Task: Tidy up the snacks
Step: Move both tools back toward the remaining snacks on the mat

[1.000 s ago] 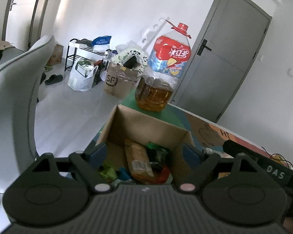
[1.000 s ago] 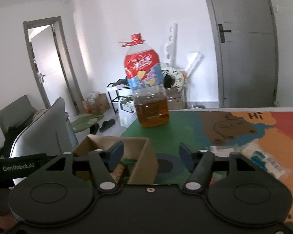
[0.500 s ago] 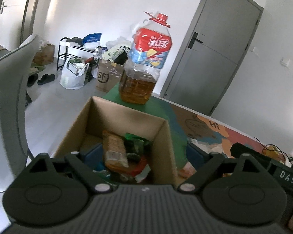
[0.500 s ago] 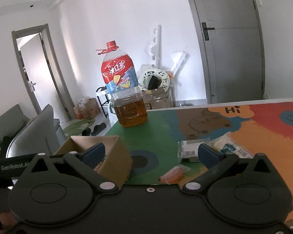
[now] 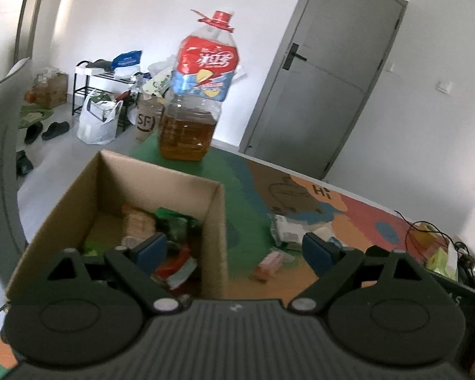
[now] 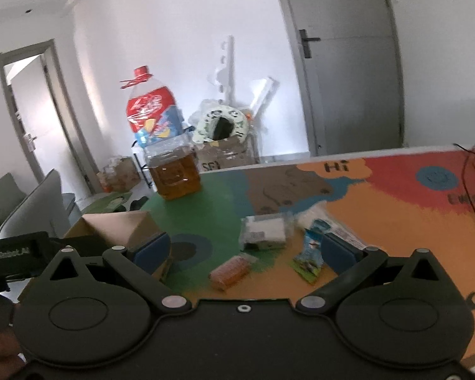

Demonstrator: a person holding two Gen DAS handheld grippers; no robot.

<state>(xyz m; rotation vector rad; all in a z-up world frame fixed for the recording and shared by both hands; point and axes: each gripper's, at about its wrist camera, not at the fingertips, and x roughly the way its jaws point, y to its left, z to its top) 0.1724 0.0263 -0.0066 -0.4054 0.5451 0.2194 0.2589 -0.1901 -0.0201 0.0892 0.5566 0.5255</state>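
Open cardboard box point(image 5: 212, 221), loose snack packets point(image 6: 229, 270) beside

A table point(image 6: 395, 221) with a colourful mat (green, orange, red, a "Hi" printed on it) carries an open cardboard box point(image 5: 215, 221), an oil jug point(image 6: 171, 164) beyond it, and loose snack packets point(image 6: 262, 234) scattered near the middle, an orange one point(image 6: 229, 272) nearest

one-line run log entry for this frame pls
phase: reach for next snack | left gripper: open, empty | right gripper: open, empty | cardboard box: part filled | orange snack pack: on mat
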